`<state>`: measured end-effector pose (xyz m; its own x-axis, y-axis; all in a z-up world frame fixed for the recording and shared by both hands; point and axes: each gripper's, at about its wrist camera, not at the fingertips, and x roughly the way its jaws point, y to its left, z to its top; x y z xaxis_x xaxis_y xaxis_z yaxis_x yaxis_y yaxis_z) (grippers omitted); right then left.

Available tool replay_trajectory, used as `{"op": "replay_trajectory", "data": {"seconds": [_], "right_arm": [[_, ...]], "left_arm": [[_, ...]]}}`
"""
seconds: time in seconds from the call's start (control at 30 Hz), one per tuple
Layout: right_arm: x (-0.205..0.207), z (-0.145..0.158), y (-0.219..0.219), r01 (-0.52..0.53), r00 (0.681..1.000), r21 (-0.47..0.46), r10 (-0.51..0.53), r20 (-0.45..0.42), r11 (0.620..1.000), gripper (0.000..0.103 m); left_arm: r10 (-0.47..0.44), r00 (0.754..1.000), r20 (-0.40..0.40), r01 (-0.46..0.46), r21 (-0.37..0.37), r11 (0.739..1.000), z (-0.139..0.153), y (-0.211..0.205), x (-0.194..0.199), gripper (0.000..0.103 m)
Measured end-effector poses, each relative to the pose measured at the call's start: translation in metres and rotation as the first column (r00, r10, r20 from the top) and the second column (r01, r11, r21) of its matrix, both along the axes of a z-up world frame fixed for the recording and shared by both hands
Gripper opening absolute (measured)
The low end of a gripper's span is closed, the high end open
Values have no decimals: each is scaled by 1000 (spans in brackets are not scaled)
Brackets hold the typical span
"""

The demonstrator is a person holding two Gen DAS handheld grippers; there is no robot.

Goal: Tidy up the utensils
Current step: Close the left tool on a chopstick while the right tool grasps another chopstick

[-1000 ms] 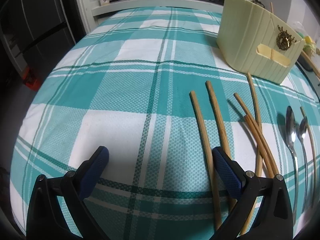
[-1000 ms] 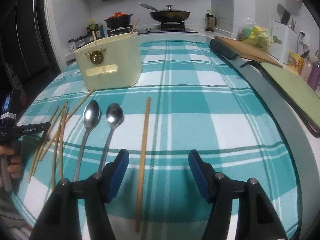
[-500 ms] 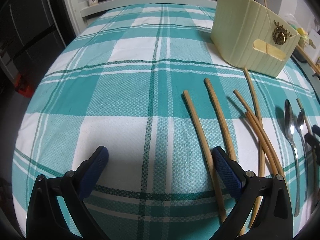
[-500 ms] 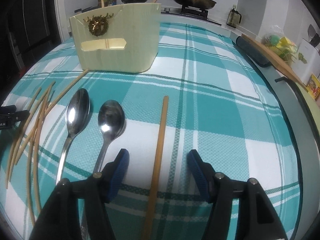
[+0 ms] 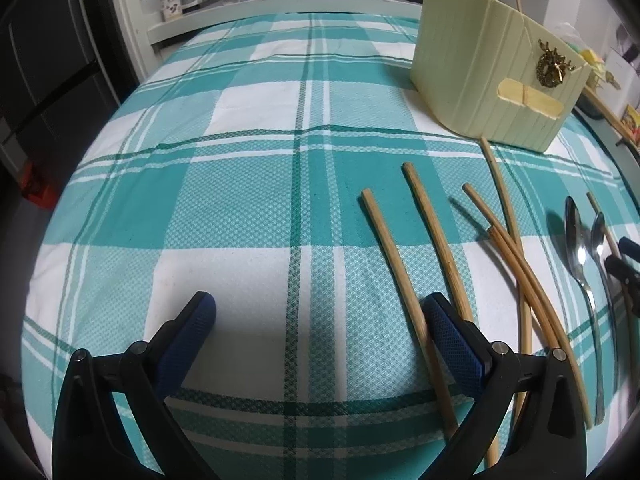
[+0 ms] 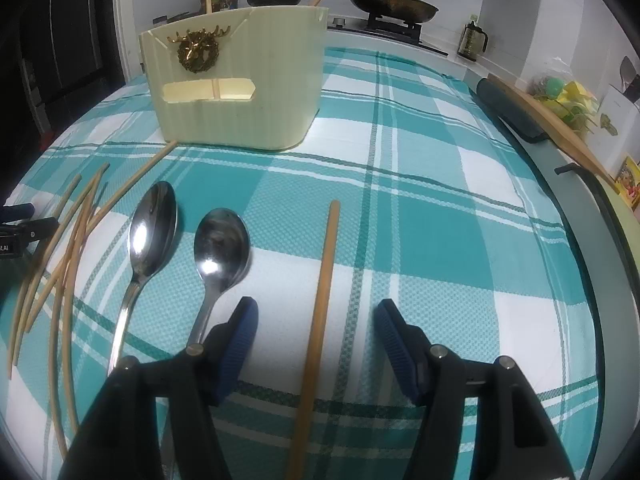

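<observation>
Two Grippers Ready to Tidy Up

One big counter (image 6: 440,184) wears a green checked cloth. At the back stands the cream holder box (image 6: 240,92), likely where everything goes. The right hand-held gripper (image 6: 316,322) is wide open around a lone chopstick (image 6: 324,280), probably to grab it. The left hand-held gripper (image 5: 320,320) is wide open and holds nothing. Two spoons (image 6: 150,224) lie beside scattered chopsticks (image 5: 436,248)

Left tool (image 5: 318,320) jaws spread wide, right tool (image 6: 314,320) likewise, both apparently hovering low
</observation>
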<state>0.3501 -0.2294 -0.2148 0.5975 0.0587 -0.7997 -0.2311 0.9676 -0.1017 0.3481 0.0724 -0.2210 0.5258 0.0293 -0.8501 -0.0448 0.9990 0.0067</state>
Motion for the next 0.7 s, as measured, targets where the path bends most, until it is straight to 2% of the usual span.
{"op": "replay_trajectory", "data": {"seconds": [0.23,0.33,0.4,0.43,0.5,0.53,0.57,0.6,0.63,0.7], "right_arm": [[25,2,-1,-37,997,12,37,-64,999,63],[43,1,0,-45,995,28,47,-85,999,58],[54,2,2,-52,994,31,55,-94,998,51],[60,2,4,-51,993,30,54,-102,998,45],[69,3,9,-59,992,20,60,-114,998,38],[72,4,11,-65,990,17,67,-124,998,32],[75,5,14,-64,988,18,66,-139,998,20],[77,6,16,-66,986,21,68,-149,998,12],[78,6,19,-65,985,21,67,-156,998,7],[79,6,20,-56,986,28,60,-154,998,7]], "left_arm": [[-39,994,-105,38,-13,999,3,2,22,102],[-34,993,-110,33,-9,999,5,0,32,94],[-45,992,-118,44,-15,999,9,-3,38,75],[-53,991,-127,51,-18,999,11,-6,41,70],[-62,988,-143,61,-9,998,14,-13,45,51],[-69,987,-148,68,-8,998,15,-16,45,46],[-75,986,-150,76,-2,997,16,-20,45,33],[-90,984,-151,90,-7,996,17,-25,44,14],[-107,983,-151,105,-21,994,17,-29,42,11],[-110,985,-133,111,3,994,17,-35,39,7]]}}
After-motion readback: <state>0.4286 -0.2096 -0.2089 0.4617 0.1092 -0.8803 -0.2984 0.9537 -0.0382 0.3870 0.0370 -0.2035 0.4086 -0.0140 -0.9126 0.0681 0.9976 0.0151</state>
